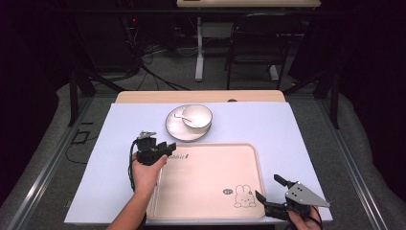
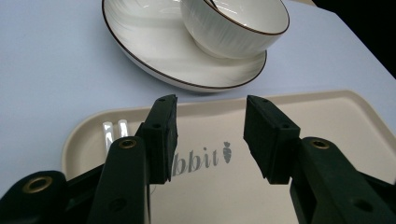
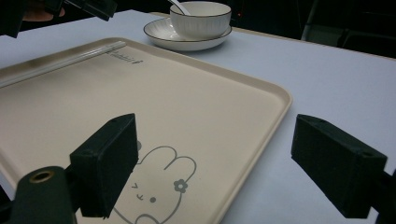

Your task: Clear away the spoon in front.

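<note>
1. Chopsticks, a pair of pale, thin sticks (image 3: 60, 61), lay side by side along the left inner edge of the beige plastic tray with a rabbit drawing (image 1: 249, 158), their ends showing in the left gripper view (image 2: 114, 130).
2. The left gripper (image 1: 165, 149) hovered over the tray's far left corner, its jaws apart with nothing between them; the pads stood clear of the chopsticks, which rested just beside its left jaw.
3. The right gripper (image 1: 270, 189) waited at the tray's near right corner, jaws spread wide and empty, probably kept out of the way.
4. A white ceramic bowl with a dark rim (image 1: 197, 116) sat on a matching white plate (image 1: 174, 129) beyond the tray on the light blue tabletop (image 1: 297, 129), a white spoon (image 1: 184, 117) resting in the bowl.
5. Judging by this layout, the tray was being set, and the bowl and plate seemed likely to come next.
</note>
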A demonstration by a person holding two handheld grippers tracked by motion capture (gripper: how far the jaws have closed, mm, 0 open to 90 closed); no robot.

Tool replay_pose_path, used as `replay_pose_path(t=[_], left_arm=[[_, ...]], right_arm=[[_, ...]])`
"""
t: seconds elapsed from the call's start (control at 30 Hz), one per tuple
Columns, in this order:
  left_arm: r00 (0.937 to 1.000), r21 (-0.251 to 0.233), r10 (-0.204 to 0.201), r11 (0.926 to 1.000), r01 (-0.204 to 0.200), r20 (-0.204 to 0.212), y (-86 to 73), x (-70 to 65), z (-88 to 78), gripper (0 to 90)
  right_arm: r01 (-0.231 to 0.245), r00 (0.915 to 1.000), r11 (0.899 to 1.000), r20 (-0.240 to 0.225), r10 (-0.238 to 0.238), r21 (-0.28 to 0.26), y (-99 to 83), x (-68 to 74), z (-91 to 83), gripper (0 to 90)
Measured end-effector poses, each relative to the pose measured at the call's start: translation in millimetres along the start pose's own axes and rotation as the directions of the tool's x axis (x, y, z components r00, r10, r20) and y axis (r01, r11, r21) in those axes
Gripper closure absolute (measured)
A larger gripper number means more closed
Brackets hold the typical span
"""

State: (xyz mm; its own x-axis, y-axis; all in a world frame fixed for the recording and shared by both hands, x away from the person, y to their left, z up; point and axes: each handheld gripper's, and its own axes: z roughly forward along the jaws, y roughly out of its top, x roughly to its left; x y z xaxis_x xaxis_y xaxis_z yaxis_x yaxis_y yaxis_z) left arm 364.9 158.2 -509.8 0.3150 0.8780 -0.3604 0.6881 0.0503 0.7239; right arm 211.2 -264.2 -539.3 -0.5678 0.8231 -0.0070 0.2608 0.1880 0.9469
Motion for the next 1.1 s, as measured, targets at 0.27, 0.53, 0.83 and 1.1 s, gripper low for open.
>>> replay_pose_path(t=[0.27, 0.53, 0.83, 1.1], left_arm=[[0.9997, -0.024, -0.025, 0.9994, 0.025, -0.002, 12.0, 5.1, 4.0, 54.9], [0.9998, -0.035, -0.018, 0.9992, 0.018, -0.01, 24.7, 5.6, 10.0, 55.3], [0.9988, -0.032, -0.046, 0.9985, 0.045, -0.018, 38.1, 7.8, 26.6, 53.1], [0.9982, -0.035, -0.05, 0.9982, 0.049, -0.034, 50.7, 7.4, 40.8, 49.4]], right_arm=[[-0.003, 1.0, 1.0, 0.001, 0.003, 0.002, -0.3, -0.3, 0.0, 14.3], [-0.003, 1.0, 1.0, -0.002, 0.003, 0.002, 0.0, -0.2, 1.2, 14.3], [-0.003, 1.0, 1.0, 0.001, 0.003, -0.001, -0.2, -1.2, 0.2, 14.3], [-0.001, 1.0, 1.0, 0.0, 0.001, -0.001, -0.2, -0.3, -0.8, 14.3]])
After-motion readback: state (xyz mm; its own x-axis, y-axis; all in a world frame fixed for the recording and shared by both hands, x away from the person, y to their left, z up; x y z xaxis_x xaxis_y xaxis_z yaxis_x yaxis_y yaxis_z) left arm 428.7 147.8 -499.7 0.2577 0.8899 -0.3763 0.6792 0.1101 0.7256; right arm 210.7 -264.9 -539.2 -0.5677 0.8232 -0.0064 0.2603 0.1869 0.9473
